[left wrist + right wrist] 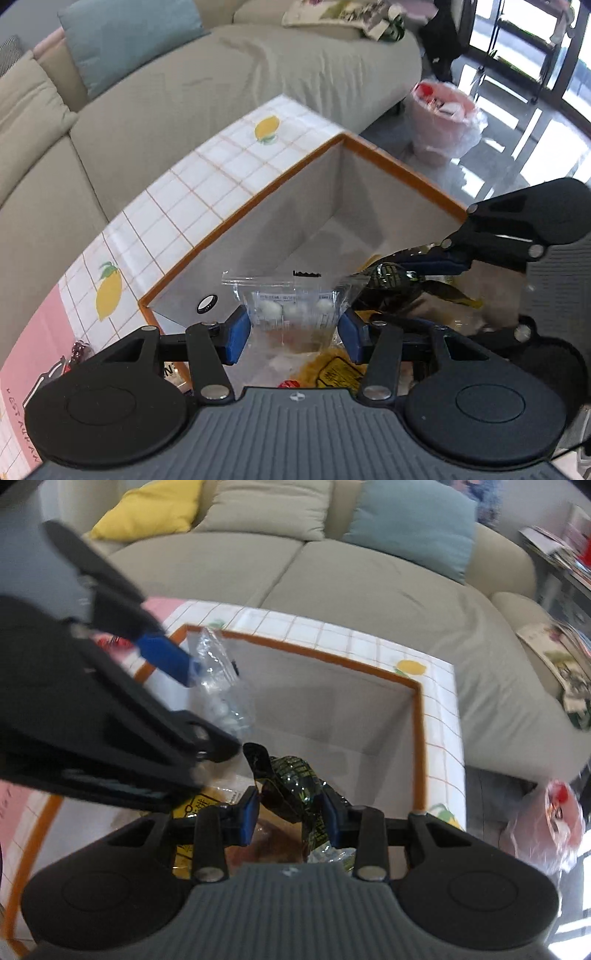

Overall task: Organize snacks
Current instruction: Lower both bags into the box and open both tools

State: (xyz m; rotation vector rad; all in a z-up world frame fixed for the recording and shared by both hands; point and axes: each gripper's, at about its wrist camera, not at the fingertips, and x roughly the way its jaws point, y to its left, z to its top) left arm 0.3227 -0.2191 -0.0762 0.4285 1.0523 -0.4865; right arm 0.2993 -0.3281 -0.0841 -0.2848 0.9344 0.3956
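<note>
- We see the left gripper (293, 328): fingers pinching a clear bag (291, 302) of white balls, over the box (369, 206).
- Right gripper (290, 812): fingers pinching a crumpled dark green wrapper (293, 779), same box.

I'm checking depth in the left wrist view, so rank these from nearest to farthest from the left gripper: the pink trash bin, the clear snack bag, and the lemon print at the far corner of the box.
1. clear snack bag, between the left gripper fingers.
2. lemon print, far corner of the storage box, ahead and slightly left.
3. pink trash bin, on the floor beyond, upper right.
</note>
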